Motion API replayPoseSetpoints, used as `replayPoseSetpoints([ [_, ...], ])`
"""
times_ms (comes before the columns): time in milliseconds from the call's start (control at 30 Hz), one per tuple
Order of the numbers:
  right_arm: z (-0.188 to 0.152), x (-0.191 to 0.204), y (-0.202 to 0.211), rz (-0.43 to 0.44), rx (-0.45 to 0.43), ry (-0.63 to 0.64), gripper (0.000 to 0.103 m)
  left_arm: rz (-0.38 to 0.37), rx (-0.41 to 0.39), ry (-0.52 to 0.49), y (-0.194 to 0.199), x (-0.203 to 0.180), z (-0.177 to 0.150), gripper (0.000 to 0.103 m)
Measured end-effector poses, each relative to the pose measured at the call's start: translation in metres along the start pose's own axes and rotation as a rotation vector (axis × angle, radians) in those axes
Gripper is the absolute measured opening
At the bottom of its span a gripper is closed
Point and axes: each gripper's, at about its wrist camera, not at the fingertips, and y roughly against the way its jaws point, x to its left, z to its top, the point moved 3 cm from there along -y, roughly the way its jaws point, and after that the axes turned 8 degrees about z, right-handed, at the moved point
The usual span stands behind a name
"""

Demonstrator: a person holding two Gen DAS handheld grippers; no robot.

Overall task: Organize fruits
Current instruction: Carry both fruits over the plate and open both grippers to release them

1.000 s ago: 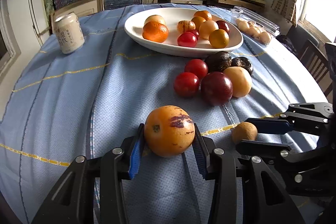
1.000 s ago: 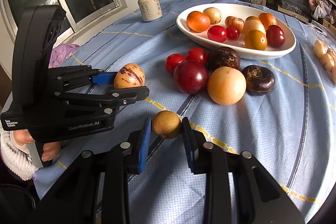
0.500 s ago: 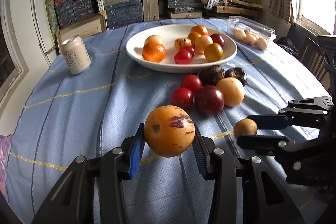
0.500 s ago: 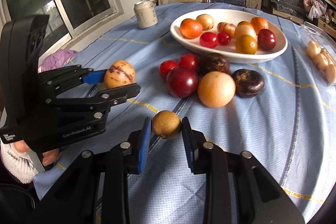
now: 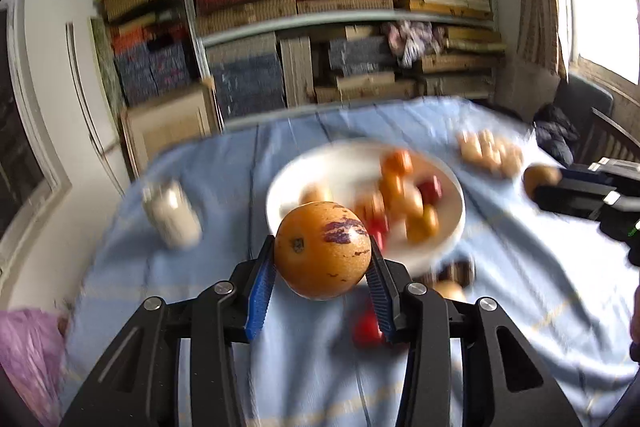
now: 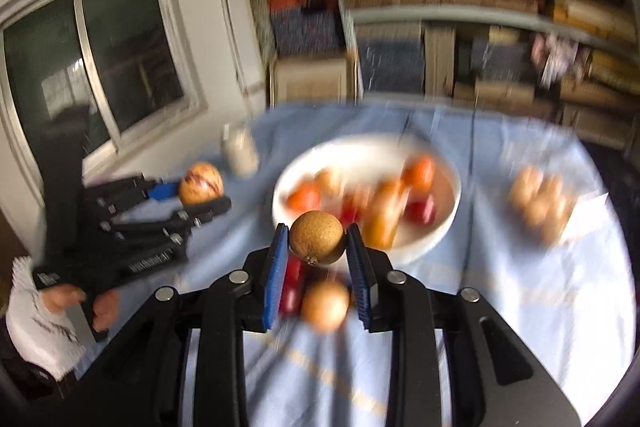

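Observation:
My left gripper (image 5: 322, 253) is shut on a large orange fruit with purple streaks (image 5: 322, 251), held up in the air over the blue tablecloth. My right gripper (image 6: 317, 242) is shut on a small brown fruit (image 6: 316, 237), also lifted. Behind both, blurred, lies the white plate (image 5: 452, 227) with several fruits. In the right wrist view the left gripper (image 6: 200, 195) with its streaked fruit (image 6: 200, 183) is at the left; in the left wrist view the right gripper (image 5: 538, 183) with the brown fruit (image 5: 540, 179) is at the right edge. Loose fruits (image 6: 326, 303) lie on the cloth below my fingers.
A pale can (image 5: 174, 217) stands left of the plate. A clear box of pale round fruits (image 6: 540, 199) sits at the right. Shelves stacked with boxes (image 5: 340, 7) rise behind the table, and a window (image 6: 100, 63) is on the left. A hand with a white cuff (image 6: 44, 319) holds the left gripper.
Both grippers have risen from the tablecloth with their fruits and tilted up, so the shelves now fill the upper view. The plate and loose fruits sit lower and blurred.

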Motion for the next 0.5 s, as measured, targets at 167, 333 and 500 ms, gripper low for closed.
replayPoseSetpoints([
  [167,0.049,-0.011,-0.001,-0.031,-0.12,0.004,0.029,0.022,-0.038,0.023,-0.02,-0.002,0.054,0.043],
  [333,0.036,-0.036,-0.063,-0.02,-0.035,-0.056,0.029,0.007,0.03,0.051,-0.07,-0.013,0.058,0.043],
  [500,0.023,-0.069,-0.119,-0.082,0.07,-0.068,0.029,-0.013,0.118,0.045,-0.125,-0.019,0.055,0.043],
])
